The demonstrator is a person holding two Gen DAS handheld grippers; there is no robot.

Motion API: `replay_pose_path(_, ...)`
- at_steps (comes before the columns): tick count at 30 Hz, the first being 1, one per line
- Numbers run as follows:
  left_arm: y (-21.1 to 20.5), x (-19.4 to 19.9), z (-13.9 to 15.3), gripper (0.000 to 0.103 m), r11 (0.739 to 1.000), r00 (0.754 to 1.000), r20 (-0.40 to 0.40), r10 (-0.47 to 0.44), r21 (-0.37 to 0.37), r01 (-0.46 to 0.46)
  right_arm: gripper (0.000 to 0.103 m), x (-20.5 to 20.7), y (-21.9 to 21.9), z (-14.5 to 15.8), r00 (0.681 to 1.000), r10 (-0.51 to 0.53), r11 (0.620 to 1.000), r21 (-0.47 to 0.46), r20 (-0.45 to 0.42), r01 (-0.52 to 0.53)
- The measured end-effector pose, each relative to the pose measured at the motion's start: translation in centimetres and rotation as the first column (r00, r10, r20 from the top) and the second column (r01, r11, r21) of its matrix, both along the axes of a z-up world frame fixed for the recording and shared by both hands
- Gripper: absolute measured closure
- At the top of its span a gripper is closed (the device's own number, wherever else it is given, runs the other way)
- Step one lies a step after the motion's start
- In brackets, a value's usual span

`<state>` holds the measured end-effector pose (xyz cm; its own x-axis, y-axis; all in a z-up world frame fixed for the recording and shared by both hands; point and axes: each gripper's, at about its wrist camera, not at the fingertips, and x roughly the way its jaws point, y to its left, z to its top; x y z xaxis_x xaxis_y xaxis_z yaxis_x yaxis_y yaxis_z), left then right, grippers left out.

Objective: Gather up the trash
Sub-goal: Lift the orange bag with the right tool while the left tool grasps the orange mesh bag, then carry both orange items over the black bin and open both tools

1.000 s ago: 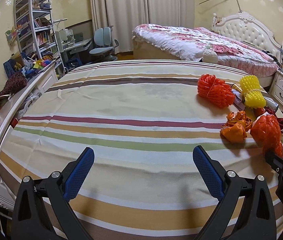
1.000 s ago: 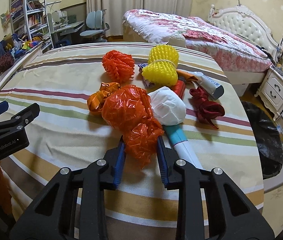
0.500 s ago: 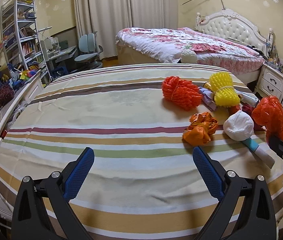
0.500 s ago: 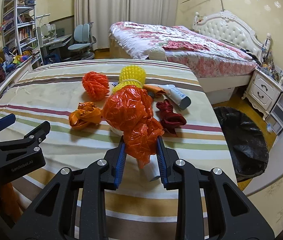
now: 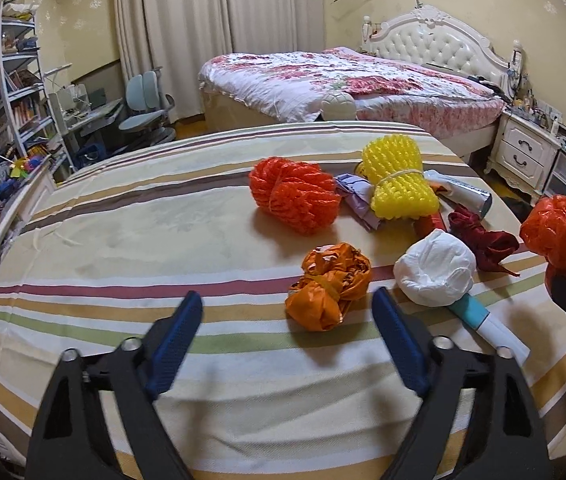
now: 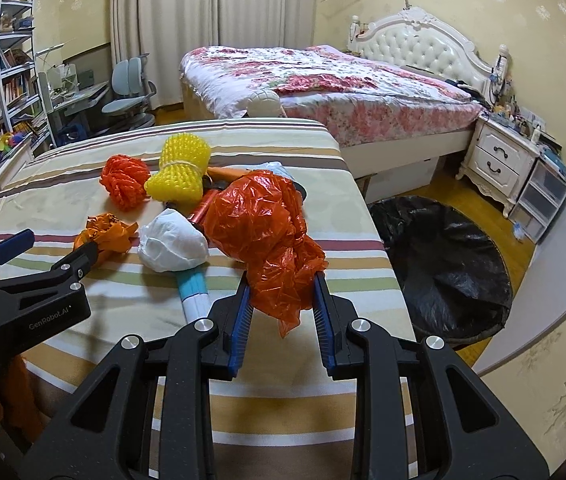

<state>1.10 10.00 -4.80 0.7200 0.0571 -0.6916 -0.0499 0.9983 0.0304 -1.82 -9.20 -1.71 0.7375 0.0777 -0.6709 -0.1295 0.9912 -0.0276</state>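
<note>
Left wrist view: the left gripper [image 5: 287, 320] hangs with its jaws wide apart and holding nothing, now drawn closer to the trash than a second ago, with the crumpled orange bag [image 5: 329, 286] just ahead between its fingers. Beyond it lie the orange mesh bundle [image 5: 295, 194], the yellow foam net [image 5: 397, 178], the white wad [image 5: 435, 270] and the dark red cloth [image 5: 483, 240], all on the striped bedcover [image 5: 123, 240]. Right wrist view: the right gripper [image 6: 281, 300] is clamped on the red-orange plastic bag [image 6: 263, 232], which a second ago lay among the pile and is now lifted clear of the cover and swung rightward (toward the bed's edge). This suggests one item is picked and on its way to disposal. The black-lined bin [image 6: 443, 264] stands on the floor just beside the bed, to the right and below; nothing visible blocks the path to it. Farther right stands a white nightstand [image 6: 501, 160]. The remaining items, by this reading, await collection.
</note>
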Motion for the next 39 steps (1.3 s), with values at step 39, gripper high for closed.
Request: replay_pose_path(39, -13.6, 3.2, 4.7, 0.071, 0.955, 0.952, 0.115, -0.283, -0.060, 0.291, 0.075, 4.2, -13.2, 0.3, 0.959, -0.284, 0.959, 0.007, 0.021, 0.284)
